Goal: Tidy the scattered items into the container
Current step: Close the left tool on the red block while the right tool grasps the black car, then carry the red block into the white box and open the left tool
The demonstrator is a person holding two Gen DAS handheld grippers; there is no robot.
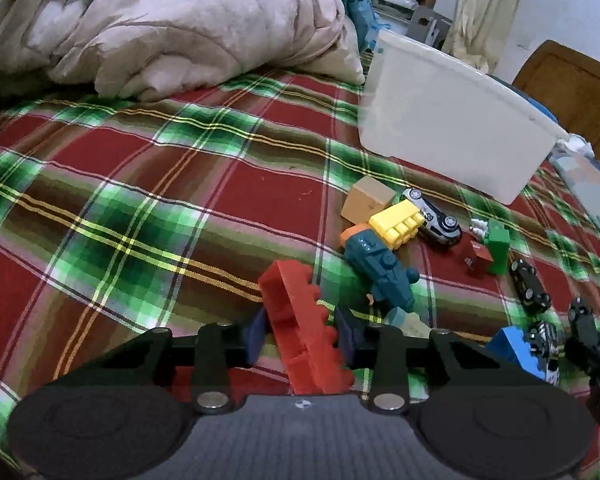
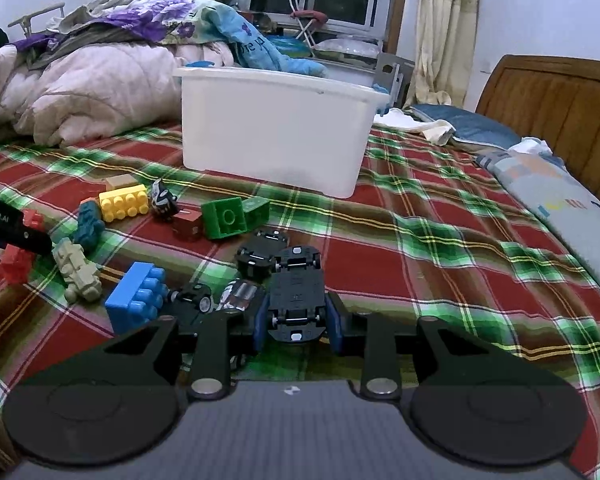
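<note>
A long red plastic building brick (image 1: 304,328) is clamped in the left gripper (image 1: 302,334) at lower centre. An upturned black toy car (image 2: 296,300) is clamped in the right gripper (image 2: 298,322). The white plastic tub (image 2: 276,128) is seen above, on the plaid bedspread (image 2: 440,248).

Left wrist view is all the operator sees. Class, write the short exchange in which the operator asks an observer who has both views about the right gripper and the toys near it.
Operator: I have the red block between my pads. What is the right gripper doing?
Observer: The right gripper is shut on a black toy car, which is held underside up.
Operator: My own finger hides something beside the blue block. What is it?
Observer: A beige toy with a studded back, lying flat between the blue block and your red block.
</note>
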